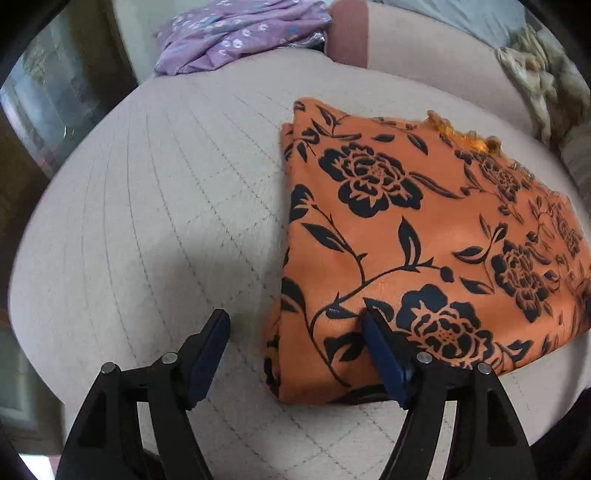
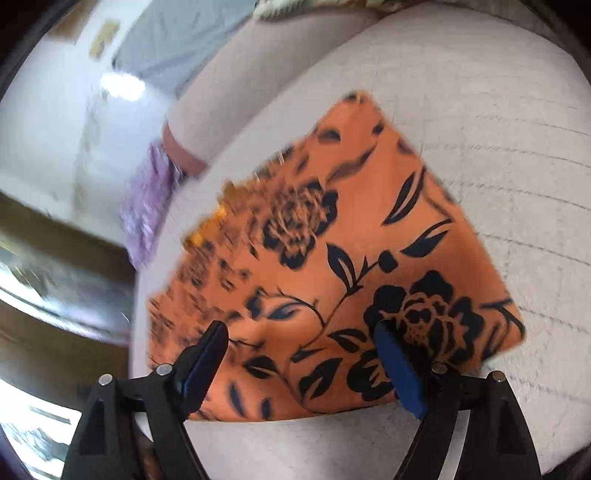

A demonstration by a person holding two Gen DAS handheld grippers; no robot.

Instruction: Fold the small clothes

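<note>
An orange cloth with black flowers [image 1: 417, 236] lies folded into a rough rectangle on the pale quilted cushion [image 1: 155, 206]. My left gripper [image 1: 295, 317] is open and empty, its right finger over the cloth's near left corner and its left finger over bare cushion. In the right wrist view the same cloth [image 2: 332, 266] lies in front of my right gripper [image 2: 301, 328], which is open and empty with both fingers over the cloth's near edge. That view is motion-blurred.
A crumpled purple flowered garment [image 1: 236, 33] lies at the far left of the cushion, also in the right wrist view [image 2: 147, 214]. A pink backrest [image 1: 406, 40] runs behind. A ruffled cream pillow [image 1: 543, 77] sits far right. Dark wooden furniture [image 2: 55, 295] stands beside the cushion.
</note>
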